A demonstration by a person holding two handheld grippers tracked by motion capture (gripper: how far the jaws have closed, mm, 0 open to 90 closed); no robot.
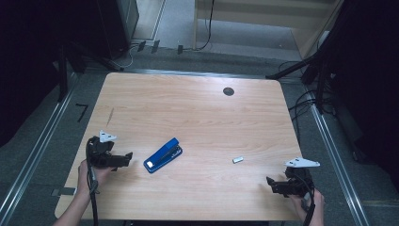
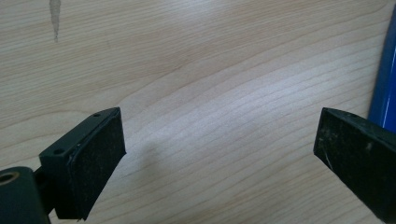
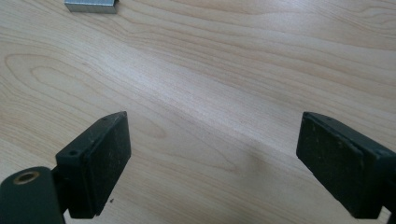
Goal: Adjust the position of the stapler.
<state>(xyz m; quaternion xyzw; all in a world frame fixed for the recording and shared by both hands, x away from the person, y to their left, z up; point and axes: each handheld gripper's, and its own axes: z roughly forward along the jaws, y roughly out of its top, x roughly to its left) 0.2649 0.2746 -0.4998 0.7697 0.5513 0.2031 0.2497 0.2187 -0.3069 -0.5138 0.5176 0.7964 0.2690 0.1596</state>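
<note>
The left gripper (image 1: 126, 157) rests low at the near left of the worktop (image 1: 197, 103), its jaws spread wide with nothing between them. They point at the blue stapler (image 1: 163, 155), which lies just beside them on its base, angled across the wood grain. In the left gripper view a strip of the stapler's blue body (image 2: 384, 74) stands just past the right-hand jaw, so this gripper looks placed to close in on it from the side.

The right gripper (image 1: 272, 184) sits at the near right corner, jaws likewise held apart and empty. It faces a small silvery block (image 1: 237, 160), probably a strip of staples, though it is too small to be sure. That block (image 3: 91, 5) lies flat near the top of the right gripper view, apart from the jaws and well apart from the stapler.

The count: two grippers, one stapler, one silvery block. A single dark round cable hole (image 1: 228, 91) sits in the far part of the worktop.
</note>
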